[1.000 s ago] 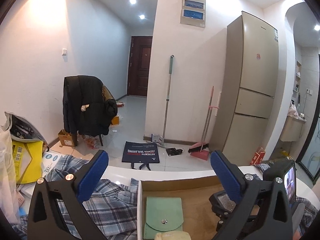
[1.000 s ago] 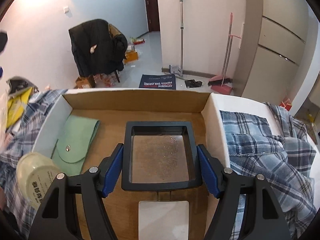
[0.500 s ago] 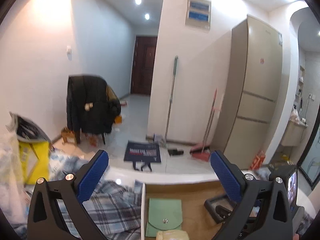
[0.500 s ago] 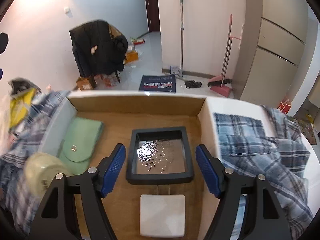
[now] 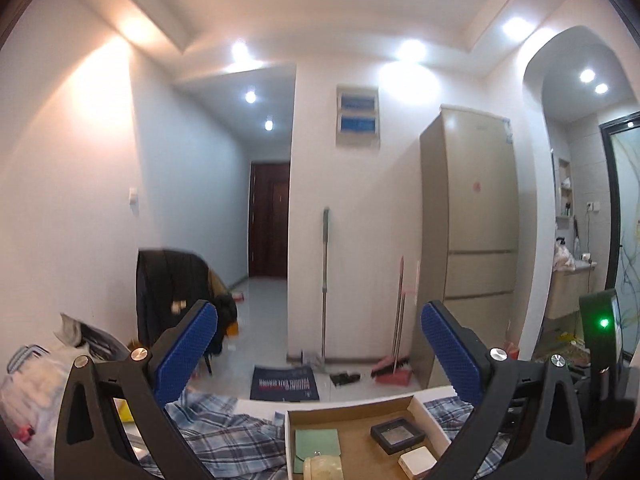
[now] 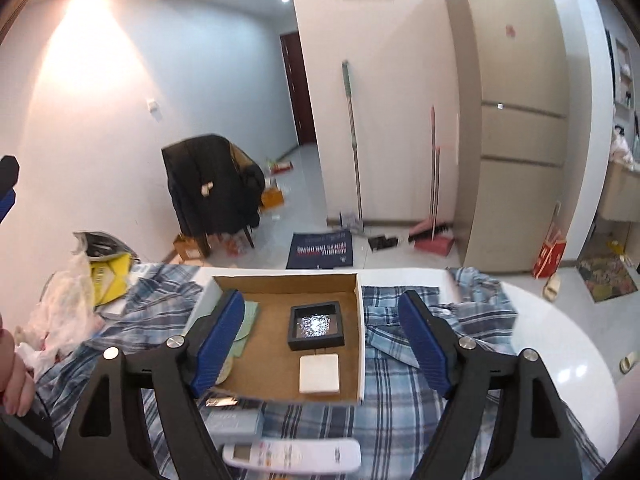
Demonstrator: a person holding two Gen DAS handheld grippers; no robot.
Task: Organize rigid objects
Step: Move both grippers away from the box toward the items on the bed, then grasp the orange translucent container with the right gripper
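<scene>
The cardboard box (image 6: 280, 360) you are filling sits open on the plaid cloth (image 6: 400, 412) that covers the white table (image 6: 560, 360), and in your right wrist view it lies between and just beyond your two blue pads. Inside it, the black framed case (image 6: 316, 326) rests flat toward the far right of the box floor, with the white square block (image 6: 319, 374) just near of it, the two close together; I cannot tell whether they touch. The green pouch (image 6: 248, 326) lies along the left side of the box, partly hidden behind your left-hand pad, and a pale round lid (image 6: 224, 370) shows at its near end. Your right gripper (image 6: 322, 344) is spread wide and carries nothing, held above the near edge of the box. Your left gripper (image 5: 320, 356) is also spread wide and empty, raised high and pointed out at the room, so the same box (image 5: 360, 440) appears only at the bottom of its view. On the cloth just near of the box lie a small shiny packet (image 6: 219, 402), a light blue carton (image 6: 236, 420) and a white remote control (image 6: 292, 454), the remote nearest to you. Far off stand a chair draped with a dark jacket (image 6: 208, 196), a mop (image 6: 352, 140), a red dustpan (image 6: 434, 242) and a tall beige refrigerator (image 6: 516, 120).
</scene>
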